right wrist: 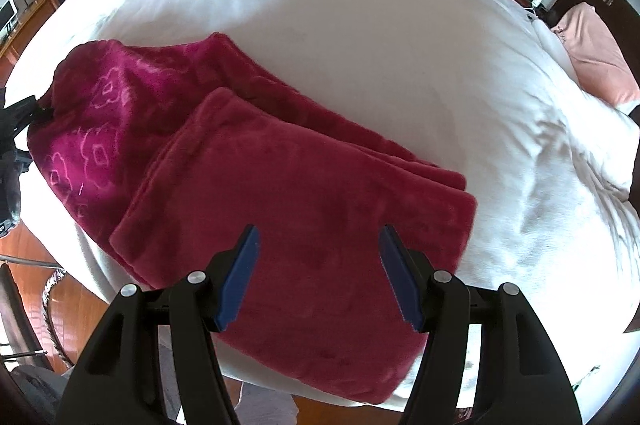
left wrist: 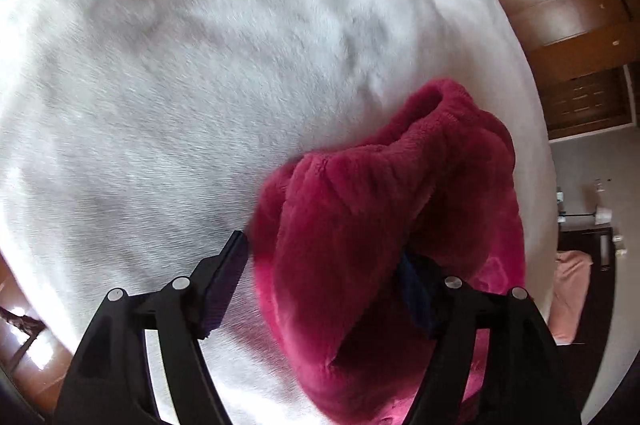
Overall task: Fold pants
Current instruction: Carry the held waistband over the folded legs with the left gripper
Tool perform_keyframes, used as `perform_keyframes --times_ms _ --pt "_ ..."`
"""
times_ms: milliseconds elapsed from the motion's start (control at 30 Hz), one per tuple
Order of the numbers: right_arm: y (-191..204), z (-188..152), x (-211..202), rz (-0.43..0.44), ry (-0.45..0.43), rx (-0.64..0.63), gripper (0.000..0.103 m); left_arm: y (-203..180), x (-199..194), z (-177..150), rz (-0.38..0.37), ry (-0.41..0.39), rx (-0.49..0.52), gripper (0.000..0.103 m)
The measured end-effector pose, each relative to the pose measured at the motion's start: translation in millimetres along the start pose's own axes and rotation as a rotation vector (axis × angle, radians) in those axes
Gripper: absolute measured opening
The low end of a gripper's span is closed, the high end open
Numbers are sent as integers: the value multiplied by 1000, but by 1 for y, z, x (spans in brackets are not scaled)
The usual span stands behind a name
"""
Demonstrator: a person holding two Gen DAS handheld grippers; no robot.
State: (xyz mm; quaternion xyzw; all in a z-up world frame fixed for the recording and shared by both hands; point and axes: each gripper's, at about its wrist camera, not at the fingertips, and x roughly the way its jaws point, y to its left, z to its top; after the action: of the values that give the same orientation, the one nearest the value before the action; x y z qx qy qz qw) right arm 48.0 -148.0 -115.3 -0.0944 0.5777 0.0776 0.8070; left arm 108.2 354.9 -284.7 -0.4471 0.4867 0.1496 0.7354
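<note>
Pants (right wrist: 280, 193) lie half-folded at the bed (right wrist: 400, 65) near edge. Both tools, left tool (left wrist: 324, 289) and right tool (right wrist: 320, 277), gape, gripping nothing; regrip the bunched waistband squarely.

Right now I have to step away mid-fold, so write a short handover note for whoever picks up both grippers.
Left gripper: jaws open, with a raised bunch of the red fleece pants between them, draped against the right-hand finger, not pinched.
Right gripper: jaws open, over the folded part of the pants, gripping nothing.
The pants lie on the white bed, near its edge, one part folded over the rest.
Left: settle the bunched end flat and finish the fold.
</note>
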Motion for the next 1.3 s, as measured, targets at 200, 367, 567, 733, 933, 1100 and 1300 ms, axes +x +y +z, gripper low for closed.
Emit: perform_keyframes --times_ms 200,367,567,733,933,1100,1300 --pt "0 0 0 -19 4 13 63 3 15 -2 -81 49 -40 48" --pt "-8 -1 -3 -22 -8 35 63 -1 -7 -8 -122 41 -54 27" --pt "-22 -8 -7 -2 -35 41 63 -22 -59 -19 -225 -26 -31 24" --pt "-39 -17 -12 17 -63 56 63 -68 -93 -38 -309 -63 31 23" --pt "-75 -37 -19 28 -92 106 63 -139 -132 -78 -405 -79 167 23" --pt "-107 -59 -23 35 -105 166 63 -205 -147 -121 -452 -63 309 23" --pt "-134 -82 -26 48 -123 225 63 -283 -168 -208 -460 -17 580 23"
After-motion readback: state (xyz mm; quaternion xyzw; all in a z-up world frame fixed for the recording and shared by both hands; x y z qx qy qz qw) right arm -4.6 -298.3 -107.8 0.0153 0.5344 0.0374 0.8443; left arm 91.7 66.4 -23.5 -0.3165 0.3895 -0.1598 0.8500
